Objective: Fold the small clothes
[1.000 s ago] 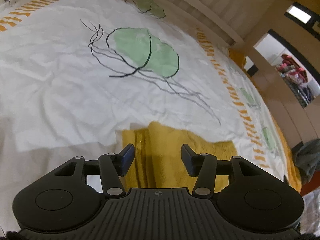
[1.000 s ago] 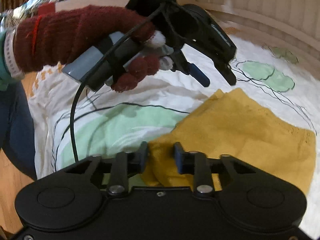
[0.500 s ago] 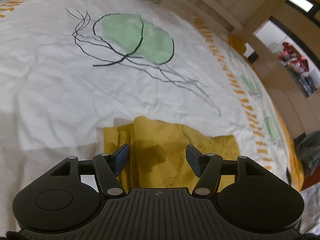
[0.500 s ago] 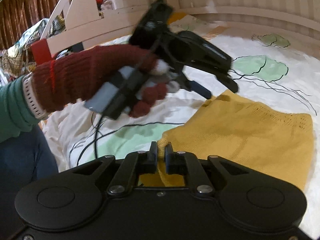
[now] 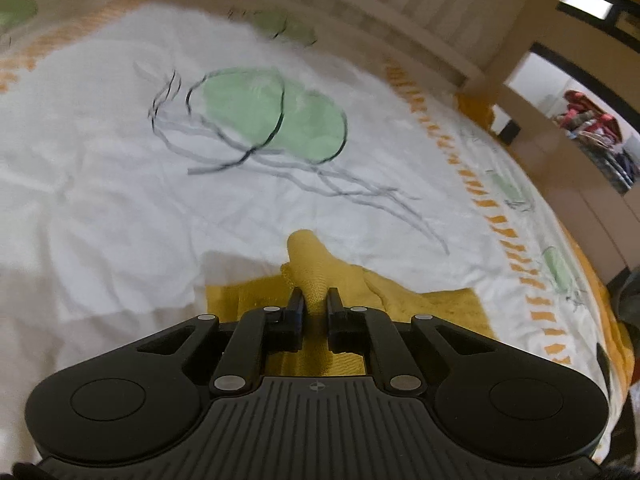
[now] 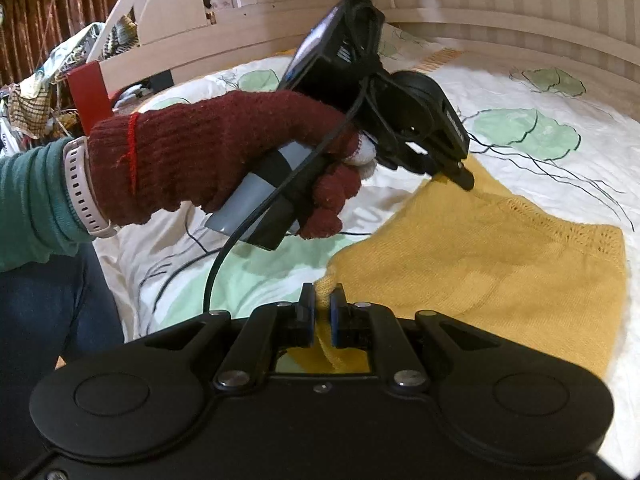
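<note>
A small yellow knitted garment (image 6: 500,256) lies folded on a white bedsheet. My right gripper (image 6: 322,300) is shut on its near corner, which pokes up between the fingers. My left gripper (image 5: 314,300) is shut on the garment's far left corner (image 5: 308,256), bunched and lifted off the sheet. The right wrist view shows the left gripper (image 6: 460,174), held by a hand in a dark red glove (image 6: 224,160), pinching that corner. The rest of the garment (image 5: 432,304) stays flat.
The white bedsheet (image 5: 120,200) has green leaf prints and an orange patterned border (image 5: 516,240). A wooden bed frame (image 6: 520,8) runs along the far side. A black cable (image 6: 224,256) hangs from the left gripper. Cluttered clothes (image 6: 52,76) lie beyond the bed at left.
My left gripper has closed from open onto the garment's corner and lifted it. My right gripper closed on the near corner half a second ago and still holds it.
</note>
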{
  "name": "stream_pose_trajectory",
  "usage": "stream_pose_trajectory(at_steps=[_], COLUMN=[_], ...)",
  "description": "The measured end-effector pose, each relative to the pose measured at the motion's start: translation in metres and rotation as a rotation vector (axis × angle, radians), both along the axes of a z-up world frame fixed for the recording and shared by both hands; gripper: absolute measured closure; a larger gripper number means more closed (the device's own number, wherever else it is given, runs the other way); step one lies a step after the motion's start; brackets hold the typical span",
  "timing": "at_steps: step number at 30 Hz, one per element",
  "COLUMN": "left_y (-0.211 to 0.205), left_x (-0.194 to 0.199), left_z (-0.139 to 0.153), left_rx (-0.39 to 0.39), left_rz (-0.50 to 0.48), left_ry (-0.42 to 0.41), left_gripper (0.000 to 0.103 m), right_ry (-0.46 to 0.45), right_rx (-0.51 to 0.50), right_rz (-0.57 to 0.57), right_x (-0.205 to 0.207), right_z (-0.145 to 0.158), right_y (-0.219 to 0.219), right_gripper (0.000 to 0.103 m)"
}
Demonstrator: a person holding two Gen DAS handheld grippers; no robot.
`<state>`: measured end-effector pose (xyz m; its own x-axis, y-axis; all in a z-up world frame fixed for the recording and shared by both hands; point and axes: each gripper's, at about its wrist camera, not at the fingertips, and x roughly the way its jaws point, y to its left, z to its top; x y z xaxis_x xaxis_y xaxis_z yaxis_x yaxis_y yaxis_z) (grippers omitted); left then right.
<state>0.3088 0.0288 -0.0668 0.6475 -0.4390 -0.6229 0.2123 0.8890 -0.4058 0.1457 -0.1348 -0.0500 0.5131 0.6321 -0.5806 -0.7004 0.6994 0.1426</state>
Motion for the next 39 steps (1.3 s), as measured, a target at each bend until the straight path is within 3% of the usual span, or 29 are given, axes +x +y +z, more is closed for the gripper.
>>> stream_pose_trajectory(at_steps=[3, 5, 8, 10, 11, 13, 15, 18, 21, 26, 31, 33, 36, 39], left_y=[0.006, 0.01, 0.019, 0.021, 0.022, 0.026, 0.03, 0.034, 0.03, 0.014, 0.002, 0.0, 0.005, 0.01], left_x=[-0.003, 0.003, 0.006, 0.007, 0.007, 0.004, 0.001, -0.005, -0.015, -0.034, -0.038, -0.037, -0.038, -0.038], left_z=[-0.005, -0.021, -0.037, -0.031, -0.027, -0.019, -0.013, -0.003, 0.006, 0.012, -0.011, -0.025, -0.04, -0.039], left_rx=[0.035, 0.079, 0.033, 0.027, 0.038, 0.054, 0.056, 0.068, 0.082, 0.082, 0.099, 0.128, 0.131, 0.111], left_rz=[-0.009, 0.011, 0.045, 0.04, 0.041, 0.061, 0.077, 0.091, 0.067, -0.003, -0.048, -0.055, -0.029, -0.018], left_ry=[0.013, 0.083, 0.124, 0.116, 0.102, 0.062, 0.044, 0.001, -0.045, -0.079, -0.004, 0.037, 0.055, 0.063], left_gripper=[0.093, 0.093, 0.088, 0.073, 0.071, 0.067, 0.064, 0.061, 0.058, 0.057, 0.056, 0.055, 0.037, 0.037], right_ry=[-0.009, 0.017, 0.043, 0.03, 0.029, 0.038, 0.041, 0.037, 0.033, 0.032, 0.031, 0.073, 0.131, 0.112], right_rx=[-0.005, -0.038, -0.107, -0.132, -0.127, -0.098, -0.06, -0.003, 0.069, 0.156, 0.187, 0.181, 0.159, 0.131], right_rz=[0.03, 0.046, 0.086, 0.1, 0.102, 0.117, 0.126, 0.128, 0.053, -0.229, -0.378, -0.426, -0.498, -0.508], right_x=[-0.004, -0.002, -0.001, -0.003, -0.003, -0.003, -0.004, 0.0, 0.012, 0.049, 0.075, 0.083, 0.092, 0.092], right_z=[-0.001, -0.01, -0.024, -0.027, -0.026, -0.025, -0.021, -0.011, -0.004, 0.0, -0.008, -0.016, -0.029, -0.024], right_y=[0.005, 0.011, 0.023, 0.026, 0.026, 0.022, 0.017, 0.006, -0.01, -0.053, -0.079, -0.087, -0.095, -0.096], right_gripper=[0.09, 0.09, 0.086, 0.078, 0.075, 0.052, 0.043, 0.043, 0.036, 0.034, 0.032, 0.032, 0.037, 0.036])
